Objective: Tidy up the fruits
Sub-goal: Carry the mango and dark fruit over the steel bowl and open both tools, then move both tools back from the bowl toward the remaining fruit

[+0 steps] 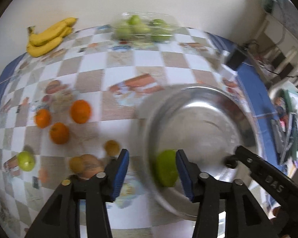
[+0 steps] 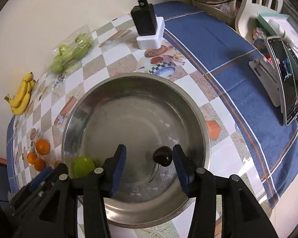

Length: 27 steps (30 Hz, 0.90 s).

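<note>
Bowl (image 2: 136,91) holds apple (image 2: 84,166) left of plum (image 2: 162,158).

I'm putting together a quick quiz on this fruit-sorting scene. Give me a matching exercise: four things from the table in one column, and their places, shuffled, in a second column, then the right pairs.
Things
1. bananas
2. dark plum
3. oranges
4. black charger

Places
A. inside the steel bowl, between the open right gripper fingers
B. on top of a white box
C. at the far edge of the table, by the wall
D. three together on the checked cloth, outside the bowl

Pairs: 1-C, 2-A, 3-D, 4-B
</note>
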### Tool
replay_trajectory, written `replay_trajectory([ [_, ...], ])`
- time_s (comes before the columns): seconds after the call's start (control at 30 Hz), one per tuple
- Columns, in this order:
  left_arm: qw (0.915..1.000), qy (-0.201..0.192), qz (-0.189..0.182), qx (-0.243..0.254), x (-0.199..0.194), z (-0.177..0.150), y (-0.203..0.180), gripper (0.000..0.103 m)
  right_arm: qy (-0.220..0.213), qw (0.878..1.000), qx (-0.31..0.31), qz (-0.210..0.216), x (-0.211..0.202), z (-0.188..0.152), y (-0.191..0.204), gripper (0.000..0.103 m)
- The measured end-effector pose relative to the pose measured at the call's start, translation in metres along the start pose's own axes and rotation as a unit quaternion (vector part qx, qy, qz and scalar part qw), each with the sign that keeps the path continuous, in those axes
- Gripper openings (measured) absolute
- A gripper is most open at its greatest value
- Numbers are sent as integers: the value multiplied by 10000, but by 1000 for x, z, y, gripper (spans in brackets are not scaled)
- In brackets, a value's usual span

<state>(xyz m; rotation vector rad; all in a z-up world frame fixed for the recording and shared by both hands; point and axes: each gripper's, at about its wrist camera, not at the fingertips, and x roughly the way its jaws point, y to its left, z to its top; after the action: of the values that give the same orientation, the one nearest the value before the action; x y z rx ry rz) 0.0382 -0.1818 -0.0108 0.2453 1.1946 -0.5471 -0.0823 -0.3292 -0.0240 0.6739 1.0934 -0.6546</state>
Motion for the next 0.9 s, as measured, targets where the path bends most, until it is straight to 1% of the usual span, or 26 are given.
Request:
replay_trajectory([
  [0.07, 9997, 63, 233, -83, 4, 1, 11, 65, 50, 9999, -110, -33, 3, -1, 3, 57],
  [0.1, 9993, 98, 344, -133, 7, 0, 18, 68, 67, 9999, -146, -49, 5, -1, 5, 62],
  [0.17, 9979, 148, 577, -266, 12, -2, 30, 83, 105, 9996, -229, -113, 11, -2, 8, 72],
  [0.23, 9960, 160, 810, -340, 16, -5, 40, 92, 98, 9994, -298, -163, 15, -2, 10, 85],
  [0.27, 9950, 151, 917, -361, 17, -5, 44, 96, 94, 9992, -352, -191, 16, -3, 11, 85],
  [0.3, 9939, 136, 1018, -395, 18, -6, 48, 97, 101, 9990, -386, -195, 17, -4, 12, 86],
  [0.37, 9931, 111, 1077, -458, 19, -7, 54, 103, 116, 9987, -450, -187, 20, -5, 13, 86],
  [0.4, 9929, 100, 1085, -484, 19, -7, 57, 103, 124, 9986, -476, -182, 21, -5, 14, 87],
  [0.43, 9925, 94, 1110, -506, 20, -7, 60, 103, 125, 9985, -503, -179, 22, -6, 15, 94],
  [0.5, 9917, 91, 1180, -497, 22, -7, 61, 103, 84, 9982, -570, -154, 23, -6, 18, 102],
  [0.63, 9893, 77, 1413, -349, 23, -6, 61, 103, -77, 9978, -656, 6, 18, -7, 23, 102],
  [0.77, 9883, -253, 1482, -237, 12, -5, 63, 103, -163, 9981, -535, 261, 12, -6, 25, 102],
  [0.9, 9877, -412, 1485, -252, 2, -1, 71, 103, -264, 9978, -442, 419, 3, -4, 26, 102],
])
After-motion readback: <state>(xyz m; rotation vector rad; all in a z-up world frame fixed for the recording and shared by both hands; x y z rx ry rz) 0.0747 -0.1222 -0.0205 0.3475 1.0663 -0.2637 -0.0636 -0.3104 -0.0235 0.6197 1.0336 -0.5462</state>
